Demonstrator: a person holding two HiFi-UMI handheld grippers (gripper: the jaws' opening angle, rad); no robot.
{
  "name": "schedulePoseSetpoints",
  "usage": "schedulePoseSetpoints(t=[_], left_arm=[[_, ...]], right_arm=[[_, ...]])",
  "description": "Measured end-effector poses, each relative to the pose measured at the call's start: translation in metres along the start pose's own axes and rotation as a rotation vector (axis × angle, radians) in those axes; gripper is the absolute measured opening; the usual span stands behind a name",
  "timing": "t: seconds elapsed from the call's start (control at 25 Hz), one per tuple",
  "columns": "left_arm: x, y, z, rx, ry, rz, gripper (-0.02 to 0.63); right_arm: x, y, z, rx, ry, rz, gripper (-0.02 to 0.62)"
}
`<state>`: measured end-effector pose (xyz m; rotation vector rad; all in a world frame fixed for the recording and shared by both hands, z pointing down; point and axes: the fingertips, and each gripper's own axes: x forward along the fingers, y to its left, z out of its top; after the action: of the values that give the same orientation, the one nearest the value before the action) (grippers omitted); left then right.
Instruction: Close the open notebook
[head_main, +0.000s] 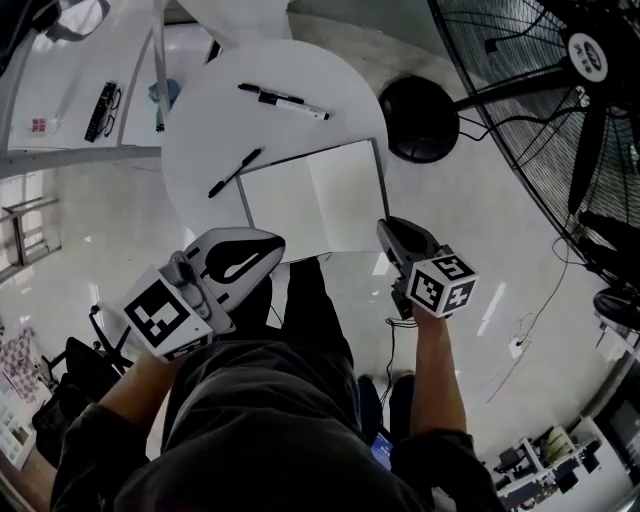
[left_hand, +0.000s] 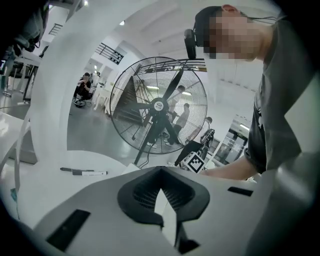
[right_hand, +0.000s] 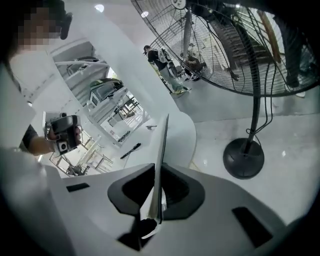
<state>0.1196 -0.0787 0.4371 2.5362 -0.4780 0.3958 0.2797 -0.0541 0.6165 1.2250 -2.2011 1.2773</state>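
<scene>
The open notebook (head_main: 315, 200) lies with blank white pages on the round white table (head_main: 200, 130), its near edge at the table's rim. My right gripper (head_main: 388, 232) is at the notebook's near right corner. In the right gripper view the gripper (right_hand: 156, 200) is shut on the notebook's right side (right_hand: 162, 150), seen edge-on as a thin sheet running away from the jaws. My left gripper (head_main: 262, 243) is at the near left corner. In the left gripper view a white page corner (left_hand: 169, 222) sits pinched between the pads of that gripper (left_hand: 165, 210).
A black pen (head_main: 235, 172) lies just left of the notebook, and a marker (head_main: 285, 100) lies beyond it. A large floor fan (head_main: 560, 100) with a round black base (head_main: 418, 118) stands right of the table. Another table with glasses (head_main: 102, 110) is at the far left.
</scene>
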Motion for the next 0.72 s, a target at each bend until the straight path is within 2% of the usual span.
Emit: schedulePoseSetpoints(t=[0.4,0.72], left_arm=[[-0.074,0.012,0.003,0.030,-0.037,0.008,0.006],[-0.118,0.022,0.009,0.035,-0.085,-0.004,0.006]], right_arm=[[-0.001,0.058,0.006,-0.165,-0.012,-0.157,0.052],[0.013,0.107,0.003,-0.276,0.019,-0.206,0.052]])
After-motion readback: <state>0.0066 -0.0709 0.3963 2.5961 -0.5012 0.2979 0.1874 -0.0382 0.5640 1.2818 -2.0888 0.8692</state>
